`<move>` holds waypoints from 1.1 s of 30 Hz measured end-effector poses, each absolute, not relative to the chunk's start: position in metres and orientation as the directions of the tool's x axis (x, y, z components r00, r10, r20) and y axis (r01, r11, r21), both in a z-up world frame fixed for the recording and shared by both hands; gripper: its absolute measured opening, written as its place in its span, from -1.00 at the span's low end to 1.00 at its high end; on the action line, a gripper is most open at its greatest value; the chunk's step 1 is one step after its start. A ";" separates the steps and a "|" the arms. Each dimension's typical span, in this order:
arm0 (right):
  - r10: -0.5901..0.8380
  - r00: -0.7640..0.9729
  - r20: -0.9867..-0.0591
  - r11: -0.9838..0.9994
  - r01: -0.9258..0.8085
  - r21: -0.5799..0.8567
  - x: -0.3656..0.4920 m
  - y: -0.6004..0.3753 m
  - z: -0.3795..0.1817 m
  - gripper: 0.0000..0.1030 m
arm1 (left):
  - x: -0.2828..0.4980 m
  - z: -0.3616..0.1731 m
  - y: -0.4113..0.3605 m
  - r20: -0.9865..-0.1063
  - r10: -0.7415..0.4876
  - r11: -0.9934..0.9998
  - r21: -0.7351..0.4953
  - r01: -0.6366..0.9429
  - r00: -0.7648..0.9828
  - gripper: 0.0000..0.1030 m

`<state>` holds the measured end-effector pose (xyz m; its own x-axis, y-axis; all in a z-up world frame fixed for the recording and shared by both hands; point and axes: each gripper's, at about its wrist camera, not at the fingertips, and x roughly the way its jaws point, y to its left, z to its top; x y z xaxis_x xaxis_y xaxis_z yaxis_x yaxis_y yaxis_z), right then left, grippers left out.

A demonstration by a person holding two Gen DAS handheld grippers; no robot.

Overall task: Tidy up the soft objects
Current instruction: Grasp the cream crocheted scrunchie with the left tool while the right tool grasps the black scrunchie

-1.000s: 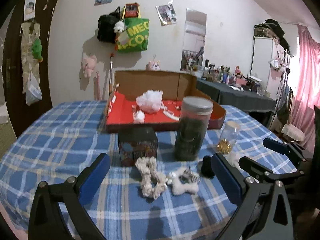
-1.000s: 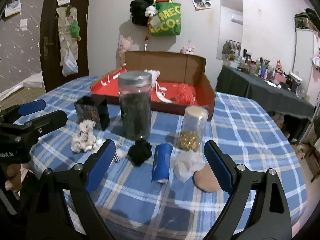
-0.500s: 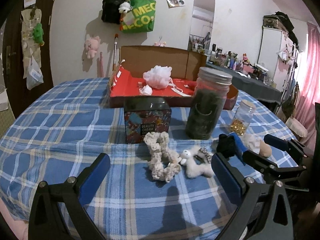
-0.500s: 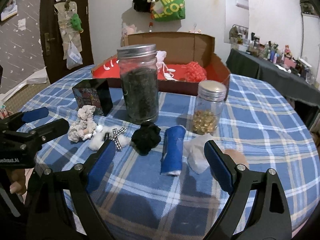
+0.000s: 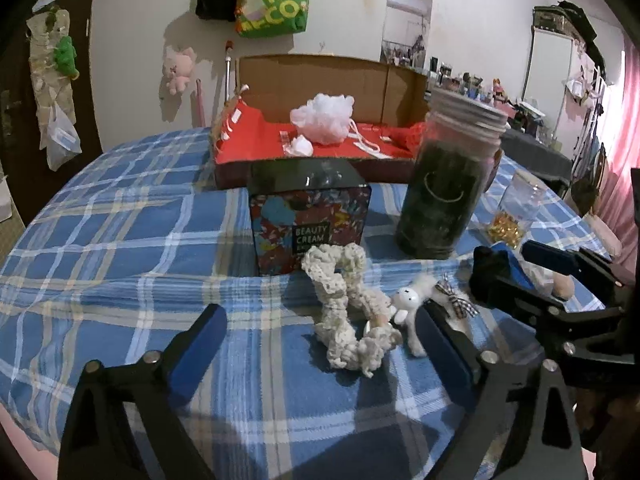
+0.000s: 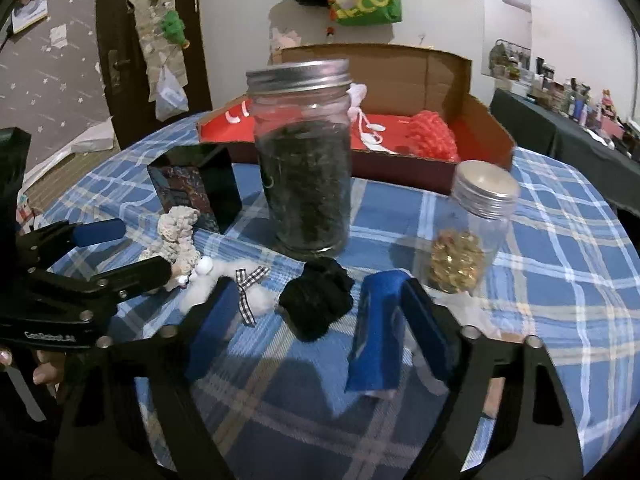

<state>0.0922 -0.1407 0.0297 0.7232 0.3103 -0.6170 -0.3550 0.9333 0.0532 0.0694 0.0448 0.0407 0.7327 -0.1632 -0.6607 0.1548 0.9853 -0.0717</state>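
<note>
Fig.: my left tongs (image 5: 320, 344) closing w/ cream scrunchie (image 5: 348, 312) between, not gripped; right tongs (image 6: 316, 320) closing round black scrunchie (image 6: 316, 300), blue roll (image 6: 376, 336). Box (image 5: 320, 68) holds pouf (image 5: 324, 118); most soft items still on table.

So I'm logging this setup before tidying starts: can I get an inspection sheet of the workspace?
Surface: blue plaid tablecloth.
Job's things: cream scrunchie, white plush bunny, black scrunchie, blue roll; cardboard box holds a white pouf.
Clutter: dark jar, small jar, beauty cream tin.
Grippers: left gripper closing around the cream scrunchie; right gripper closing around the black scrunchie and blue roll; pads not yet pressing.
Cables: nothing seen.
Surroundings: green tote bag on wall.
</note>
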 end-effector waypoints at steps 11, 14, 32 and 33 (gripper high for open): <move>0.337 0.675 -0.657 0.915 -0.399 0.059 0.104 -0.132 0.019 -0.46 | 0.075 0.031 0.035 -0.679 -0.254 0.963 -0.111 0.247 0.689 -0.40; 0.351 0.680 -0.644 0.913 -0.401 0.074 0.101 -0.137 0.020 -0.50 | 0.069 0.036 0.030 -0.661 -0.261 0.959 -0.095 0.266 0.704 -0.45; 0.364 0.725 -0.584 0.921 -0.374 0.109 0.083 -0.159 0.039 -0.50 | 0.064 0.063 0.013 -0.616 -0.325 0.938 -0.113 0.328 0.718 -0.46; 0.363 0.725 -0.585 0.922 -0.371 0.112 0.083 -0.160 0.039 -0.50 | 0.064 0.063 0.013 -0.616 -0.324 0.938 -0.113 0.326 0.718 -0.46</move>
<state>0.0828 -0.1595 0.0391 0.7255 0.3626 -0.5850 -0.3707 0.9220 0.1118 0.0640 0.0126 0.0625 0.7180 -0.3240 -0.6161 0.3265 0.9384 -0.1132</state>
